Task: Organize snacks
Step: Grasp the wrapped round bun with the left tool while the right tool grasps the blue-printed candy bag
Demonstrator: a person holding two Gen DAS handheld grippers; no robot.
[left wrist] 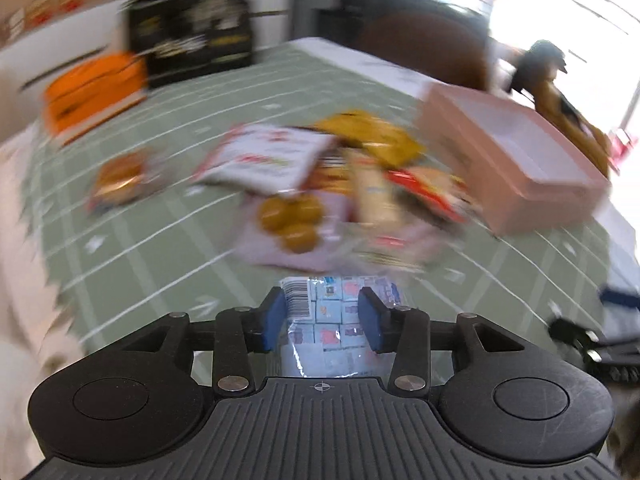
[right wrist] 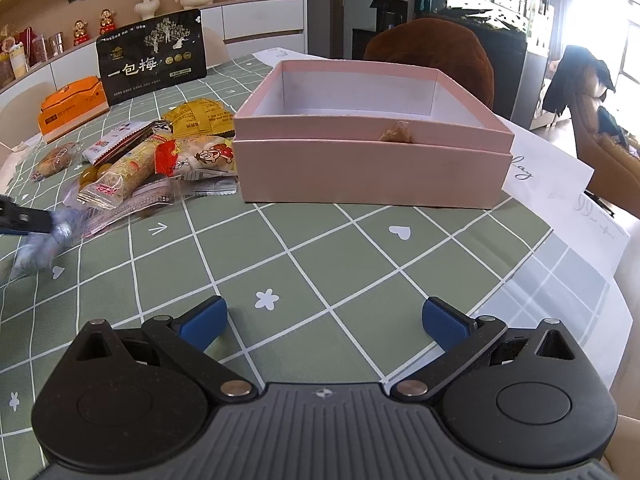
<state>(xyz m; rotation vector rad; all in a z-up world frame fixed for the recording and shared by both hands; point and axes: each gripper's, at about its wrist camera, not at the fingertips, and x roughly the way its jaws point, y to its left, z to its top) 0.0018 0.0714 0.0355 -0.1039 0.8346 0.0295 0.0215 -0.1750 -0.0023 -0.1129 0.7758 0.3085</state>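
The left gripper [left wrist: 322,320] has its jaws partly open around a blue-printed snack packet [left wrist: 332,320], with a visible gap at one pad, so the packet may slip and drop short of the pink box [right wrist: 372,160], which is still empty. The right gripper [right wrist: 324,320] hovers wide open and empty above the tablecloth [right wrist: 360,264], near the snack pile [right wrist: 160,160].

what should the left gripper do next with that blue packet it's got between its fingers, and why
Probably carry the blue packet over to the open pink box. The packet sits between the left gripper fingers, apart from the snack pile, and the box looks empty. Whether the pads grip it firmly is unclear, so re-closing first may be wise.
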